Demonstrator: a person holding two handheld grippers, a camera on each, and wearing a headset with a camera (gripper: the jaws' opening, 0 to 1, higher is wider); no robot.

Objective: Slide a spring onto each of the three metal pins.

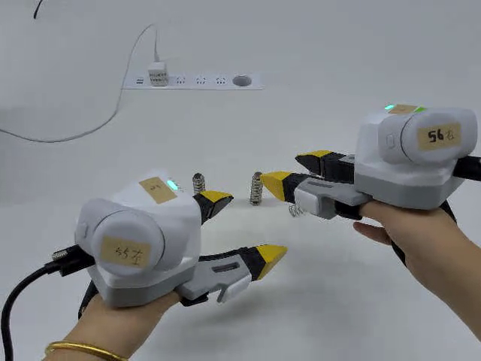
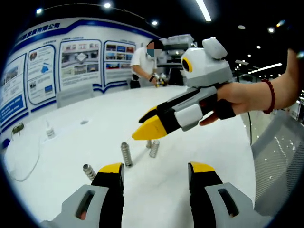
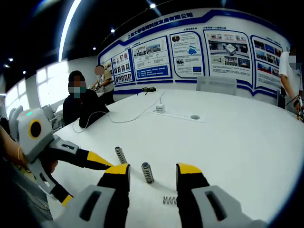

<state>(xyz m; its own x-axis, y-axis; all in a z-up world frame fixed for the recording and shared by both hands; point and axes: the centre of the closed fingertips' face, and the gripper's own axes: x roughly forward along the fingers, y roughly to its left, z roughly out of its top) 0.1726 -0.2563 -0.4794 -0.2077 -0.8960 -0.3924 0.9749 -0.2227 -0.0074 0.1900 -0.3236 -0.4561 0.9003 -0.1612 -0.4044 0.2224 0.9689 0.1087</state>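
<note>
Two springs stand upright on the white table, one (image 1: 198,183) by my left gripper's upper tip, the other (image 1: 256,188) just left of my right gripper's tips. A third spring (image 1: 297,210) lies loose on the table beneath the right gripper. My left gripper (image 1: 244,226) is open at the lower left and holds nothing. My right gripper (image 1: 293,169) is open too and hovers above the table. In the right gripper view the upright springs (image 3: 120,155) (image 3: 147,172) and the loose spring (image 3: 169,200) sit between the jaws. The left gripper view has springs (image 2: 126,153) (image 2: 89,171) (image 2: 154,148) ahead.
A white power strip (image 1: 197,80) with a plug and cable lies at the table's far side. People sit at the table's far edge (image 3: 80,102), and a person stands beyond it (image 2: 145,61). A mesh chair (image 2: 280,142) stands beside the table.
</note>
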